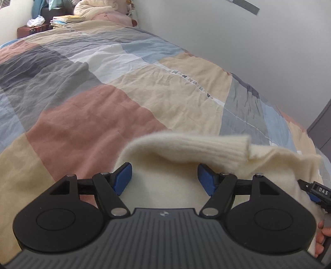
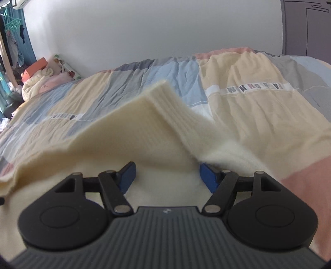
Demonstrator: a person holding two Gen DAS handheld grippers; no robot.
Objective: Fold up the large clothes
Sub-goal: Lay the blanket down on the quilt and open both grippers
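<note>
On the near end of the bed lies a cream knitted sweater (image 1: 165, 186), spread over the patchwork quilt (image 1: 86, 115) of pink, beige, grey and blue blocks; in the left wrist view a ribbed cuff (image 1: 217, 149) of it curls over just beyond the fingertips, and in the right wrist view a ribbed sleeve end (image 2: 165, 99) stands up in a blurred peak above the knit; the left gripper (image 1: 164, 179) has its blue-padded jaws standing wide apart over the sweater, cream knit showing between them with no pad pressing on it; the right gripper (image 2: 166, 177) likewise has its jaws spread wide above the fabric, gripping nothing that can be seen; at the right edge of the left wrist view part of the other gripper and a hand (image 1: 322, 233) on it show just beside the sweater; far up the bed a heap of cream and pink bedding (image 1: 99, 12) rests against the wall (image 1: 227, 41), with a stack of books (image 1: 66, 20) just left of it; no container with contents can be made out clearly.
</note>
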